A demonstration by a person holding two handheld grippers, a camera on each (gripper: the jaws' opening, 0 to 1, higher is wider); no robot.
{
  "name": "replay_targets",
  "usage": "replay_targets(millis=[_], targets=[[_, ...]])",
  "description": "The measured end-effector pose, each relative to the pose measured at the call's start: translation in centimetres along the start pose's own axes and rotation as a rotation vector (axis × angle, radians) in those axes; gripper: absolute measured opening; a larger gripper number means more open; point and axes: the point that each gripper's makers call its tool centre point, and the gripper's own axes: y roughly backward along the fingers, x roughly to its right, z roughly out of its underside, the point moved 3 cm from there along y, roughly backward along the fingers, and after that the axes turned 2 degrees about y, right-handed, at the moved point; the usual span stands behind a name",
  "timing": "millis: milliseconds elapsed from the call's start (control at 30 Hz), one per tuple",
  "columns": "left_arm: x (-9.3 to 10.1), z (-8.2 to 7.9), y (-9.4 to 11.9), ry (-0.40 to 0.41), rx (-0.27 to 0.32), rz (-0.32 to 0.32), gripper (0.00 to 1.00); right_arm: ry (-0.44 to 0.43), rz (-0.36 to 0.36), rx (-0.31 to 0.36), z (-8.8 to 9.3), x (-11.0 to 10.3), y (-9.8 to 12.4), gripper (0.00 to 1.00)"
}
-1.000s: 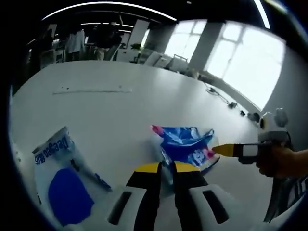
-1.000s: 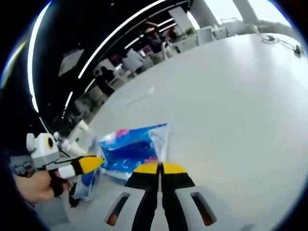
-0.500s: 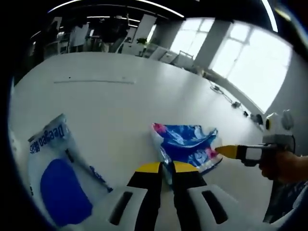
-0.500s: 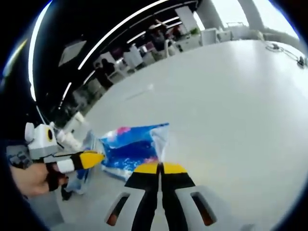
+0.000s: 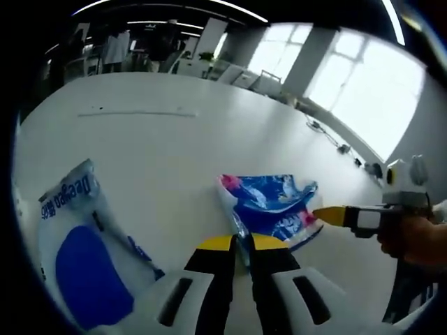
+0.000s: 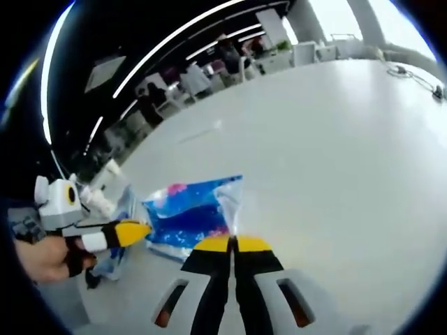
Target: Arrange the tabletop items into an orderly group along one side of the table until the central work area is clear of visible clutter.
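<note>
Both grippers pinch blue packet (image 5: 271,208) — white pack (image 5: 82,258) (blurred lettering).

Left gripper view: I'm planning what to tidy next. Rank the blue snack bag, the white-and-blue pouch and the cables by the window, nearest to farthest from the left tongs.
1. Blue snack bag, pinched in the left tongs.
2. White-and-blue pouch, left.
3. Cables, far right by the window.

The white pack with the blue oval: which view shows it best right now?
The left gripper view: the white pack lies flat, its blue oval and lettering readable. The right gripper view catches just a sliver beyond the left gripper.
</note>
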Motion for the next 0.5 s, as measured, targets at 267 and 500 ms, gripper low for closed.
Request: replay_targets(millis=[267, 500], targets=[[-0.16, 0.42, -0.04, 0.011, -0.019, -0.005, 0.07, 0.045, 0.003, -0.012, 0.18, -0.03, -0.09, 0.00], [-0.35, 0.50, 0.02, 0.030, -0.034, -0.008, 0.11, 0.070, 0.018, -0.022, 0.10, 0.07, -0.27, 0.04]])
